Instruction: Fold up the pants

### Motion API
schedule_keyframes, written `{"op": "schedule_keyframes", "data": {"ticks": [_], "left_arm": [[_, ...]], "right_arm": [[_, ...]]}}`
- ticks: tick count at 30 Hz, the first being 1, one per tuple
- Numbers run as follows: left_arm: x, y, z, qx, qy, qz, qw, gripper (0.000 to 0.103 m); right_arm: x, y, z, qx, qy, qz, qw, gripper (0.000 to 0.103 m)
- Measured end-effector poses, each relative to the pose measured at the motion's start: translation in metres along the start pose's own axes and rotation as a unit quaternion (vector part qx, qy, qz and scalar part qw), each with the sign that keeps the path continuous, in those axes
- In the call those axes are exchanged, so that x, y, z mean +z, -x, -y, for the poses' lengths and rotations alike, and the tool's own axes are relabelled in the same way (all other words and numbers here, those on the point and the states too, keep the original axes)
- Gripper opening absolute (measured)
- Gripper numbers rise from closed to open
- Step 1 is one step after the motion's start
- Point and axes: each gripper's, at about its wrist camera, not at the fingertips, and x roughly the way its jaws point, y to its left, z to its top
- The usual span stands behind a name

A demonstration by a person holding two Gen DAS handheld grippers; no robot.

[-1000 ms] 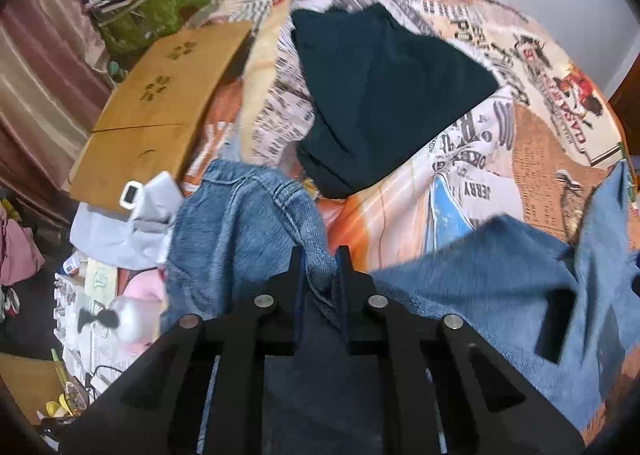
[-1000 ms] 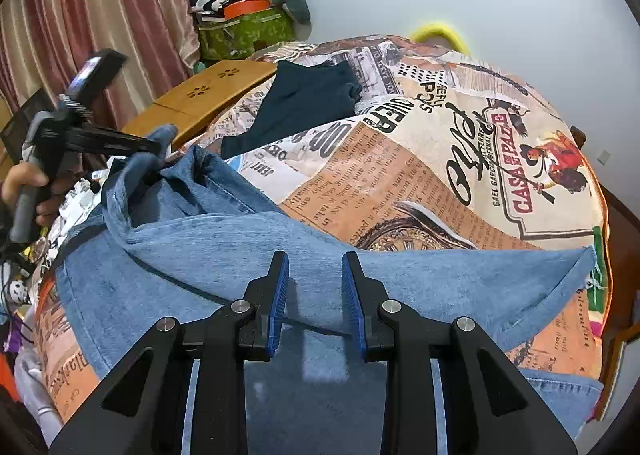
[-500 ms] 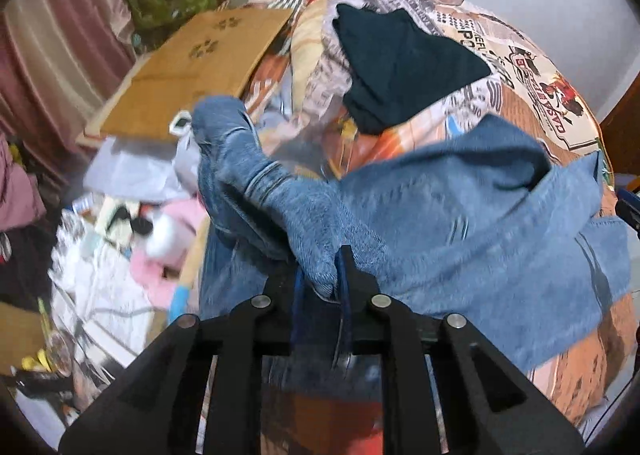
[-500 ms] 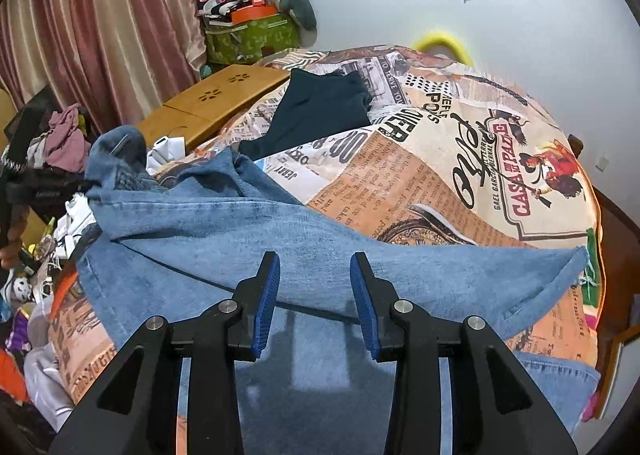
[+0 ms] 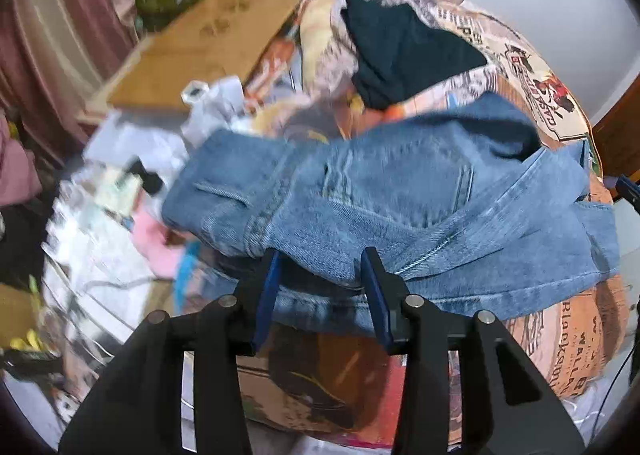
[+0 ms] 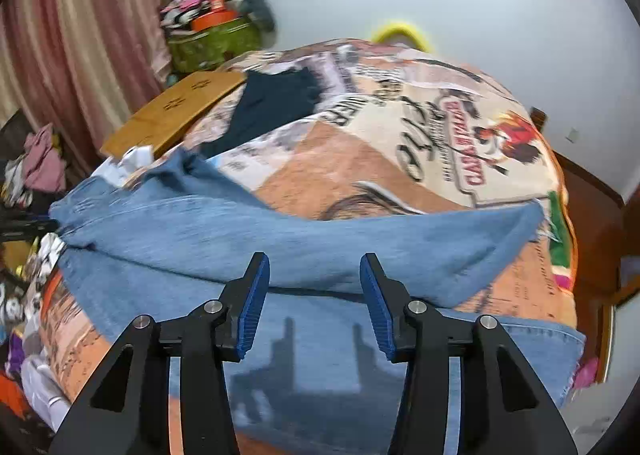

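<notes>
Blue denim pants (image 5: 392, 207) lie folded lengthwise across the near edge of a bed with a printed cover (image 6: 400, 127). In the left wrist view the waistband end, with belt loops and a pocket, bunches on the left side. My left gripper (image 5: 320, 267) is open, its jaws apart just before the denim, holding nothing. In the right wrist view the pants (image 6: 280, 231) stretch left to right, with a folded leg on top. My right gripper (image 6: 314, 275) is open above the denim, empty.
A dark folded garment (image 5: 404, 51) lies on the bed behind the pants. A wooden board (image 6: 176, 115) sits at the bed's left. Clutter of clothes and bottles (image 5: 104, 223) fills the floor to the left. Striped curtains (image 6: 80, 35) hang at the left.
My left gripper let go of the waistband and opened; the denim dropped onto the bed. My right gripper opened wider and drew back slightly.
</notes>
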Motion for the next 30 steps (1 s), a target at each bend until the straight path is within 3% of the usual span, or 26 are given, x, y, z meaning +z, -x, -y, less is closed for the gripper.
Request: {"op": "schedule_keyframes", "data": {"ticks": [4, 9, 13, 19, 25, 27, 28, 30], "left_arm": [[0.023, 0.026, 0.003, 0.027, -0.015, 0.052, 0.9981, 0.063], [0.056, 0.025, 0.015, 0.036, -0.032, 0.082, 0.9955, 0.078], [0.081, -0.002, 0.025, 0.038, -0.041, 0.071, 0.9959, 0.079], [0.099, -0.062, 0.046, 0.016, -0.045, 0.015, 0.9987, 0.079], [0.097, -0.096, 0.075, 0.019, -0.089, -0.009, 0.9958, 0.079], [0.094, -0.101, 0.082, 0.019, -0.102, -0.013, 0.9945, 0.079], [0.093, -0.102, 0.085, 0.019, -0.107, -0.014, 0.994, 0.079], [0.091, -0.103, 0.089, 0.022, -0.118, -0.013, 0.9927, 0.079]], "right_arm": [[0.01, 0.002, 0.033, -0.026, -0.03, 0.008, 0.999, 0.052], [0.025, -0.012, 0.078, -0.062, -0.066, 0.001, 0.996, 0.053], [0.037, -0.034, 0.126, -0.081, -0.118, -0.019, 0.99, 0.054], [0.049, -0.094, 0.188, -0.09, -0.216, -0.067, 0.97, 0.054], [0.048, -0.166, 0.214, -0.123, -0.256, -0.12, 0.951, 0.054], [0.039, -0.177, 0.217, -0.128, -0.267, -0.11, 0.949, 0.056], [0.034, -0.177, 0.212, -0.141, -0.261, -0.088, 0.951, 0.054], [0.031, -0.177, 0.206, -0.168, -0.246, -0.08, 0.951, 0.035]]}}
